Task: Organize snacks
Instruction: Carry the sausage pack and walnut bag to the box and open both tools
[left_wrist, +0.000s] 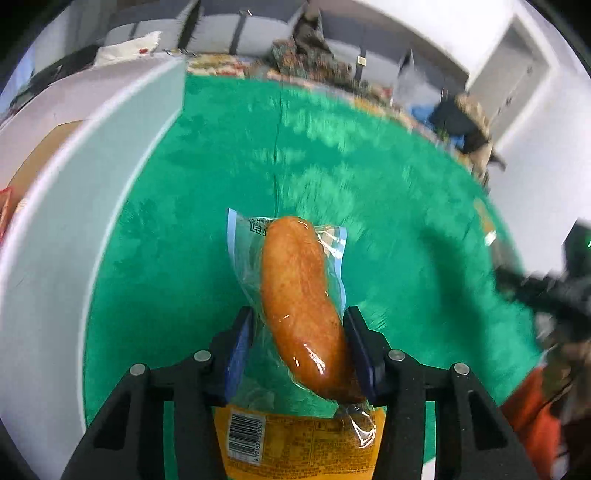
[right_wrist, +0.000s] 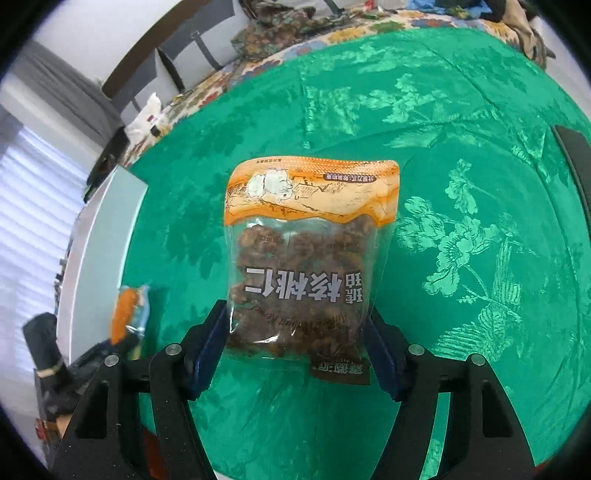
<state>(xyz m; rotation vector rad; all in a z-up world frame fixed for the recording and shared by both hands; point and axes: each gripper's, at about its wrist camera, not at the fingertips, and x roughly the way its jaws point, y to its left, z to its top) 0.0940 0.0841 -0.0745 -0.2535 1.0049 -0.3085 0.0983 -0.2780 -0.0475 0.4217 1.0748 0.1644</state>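
Holding 2 snacks above the green cloth (right_wrist: 461, 155), 1 in each gripper.

My left gripper (left_wrist: 299, 354) has its fingers clamped on the packed sausage (left_wrist: 299, 295); my right gripper (right_wrist: 297, 343) has its fingers clamped on the walnut bag (right_wrist: 306, 258). I see a white box (left_wrist: 92, 184) at the left.

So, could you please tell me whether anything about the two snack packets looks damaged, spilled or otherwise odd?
Nothing stands out. The sausage packet sits sealed between the left gripper's jaws, and the walnut bag sits intact between the right gripper's jaws, its print upside down to that camera. Nothing has spilled on the green cloth.
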